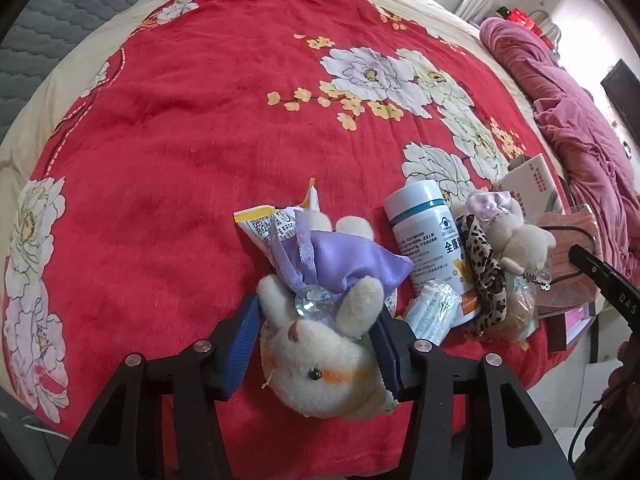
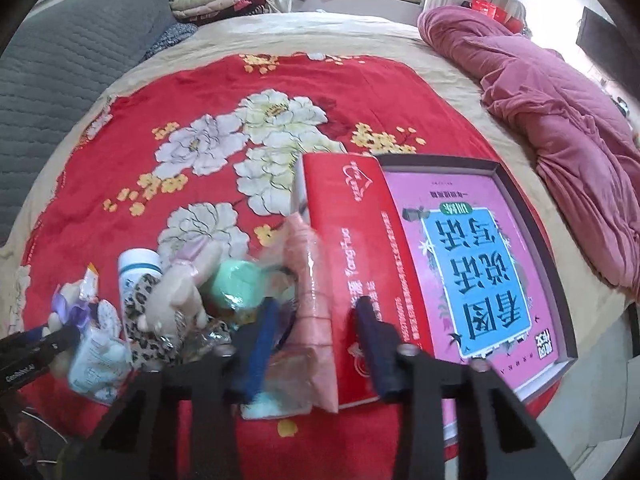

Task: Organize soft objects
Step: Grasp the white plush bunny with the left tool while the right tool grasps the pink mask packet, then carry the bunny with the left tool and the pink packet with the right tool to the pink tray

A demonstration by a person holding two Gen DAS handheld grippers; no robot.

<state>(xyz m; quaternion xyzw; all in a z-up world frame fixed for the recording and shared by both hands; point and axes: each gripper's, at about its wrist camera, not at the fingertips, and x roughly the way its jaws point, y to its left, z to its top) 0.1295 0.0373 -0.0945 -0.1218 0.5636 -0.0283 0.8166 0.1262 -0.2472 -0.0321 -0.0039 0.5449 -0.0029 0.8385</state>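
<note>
In the left wrist view my left gripper (image 1: pixel 316 340) is shut on a cream plush toy in a purple satin dress (image 1: pixel 324 320), its head between the blue pads. A second plush with a pink bow (image 1: pixel 516 236) lies to the right beside a leopard-print fabric piece (image 1: pixel 486 276). In the right wrist view my right gripper (image 2: pixel 316 320) is open around a pink cloth in clear plastic wrap (image 2: pixel 312 300). The second plush (image 2: pixel 176 296) and a green soft item (image 2: pixel 236 284) lie left of it.
A white bottle (image 1: pixel 428 240) and snack packet (image 1: pixel 272 224) lie on the red floral blanket (image 1: pixel 200 140). A red box (image 2: pixel 352 240) and an open box with a pink book (image 2: pixel 476 264) sit right. A pink quilt (image 2: pixel 552 120) lies far right.
</note>
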